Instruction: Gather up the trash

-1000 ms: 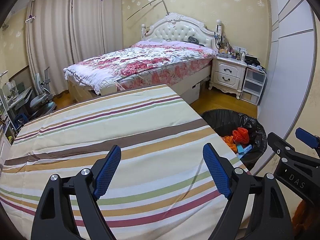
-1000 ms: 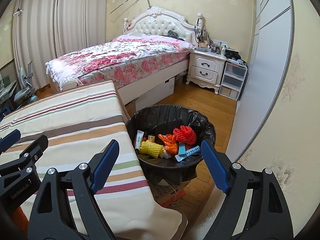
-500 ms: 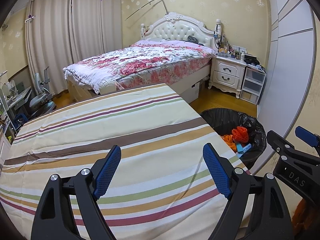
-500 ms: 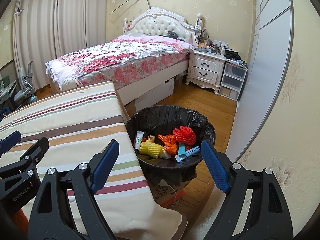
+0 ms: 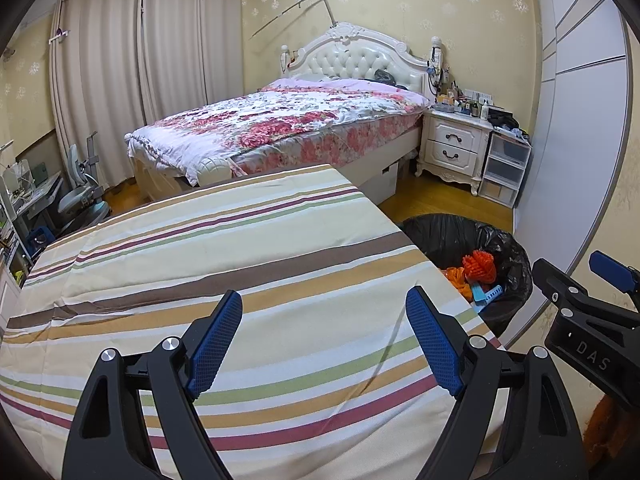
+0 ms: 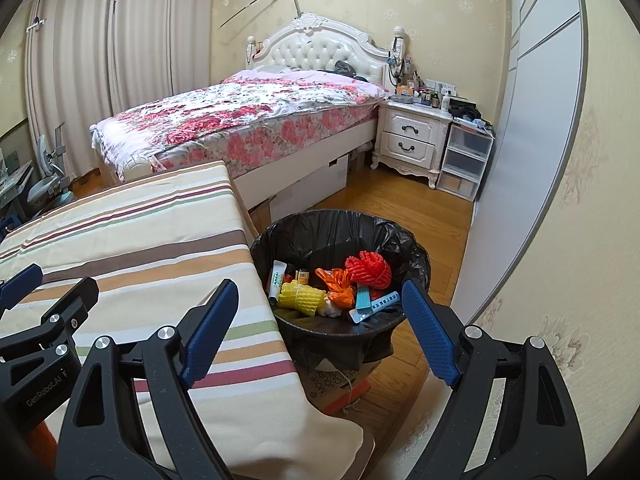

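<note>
A black-lined trash bin [image 6: 340, 224] stands on the floor right of the striped table [image 6: 140, 248]; it also shows in the left wrist view [image 5: 452, 232]. It holds trash: a red net ball [image 6: 368, 270], a yellow net [image 6: 300, 298], orange wrapping [image 6: 336, 284], a white tube [image 6: 277, 280], blue strips [image 6: 374, 304]. My left gripper [image 5: 324, 344] is open and empty above the striped cloth [image 5: 200, 260]. My right gripper [image 6: 320, 336] is open and empty, above the bin's near rim.
A bed with a floral cover [image 5: 280, 120] stands behind the table. A white nightstand [image 6: 412, 140] and plastic drawers [image 6: 464, 160] stand by the far wall. A wardrobe [image 6: 532, 100] is at the right. A cardboard box [image 6: 340, 384] sits under the bin.
</note>
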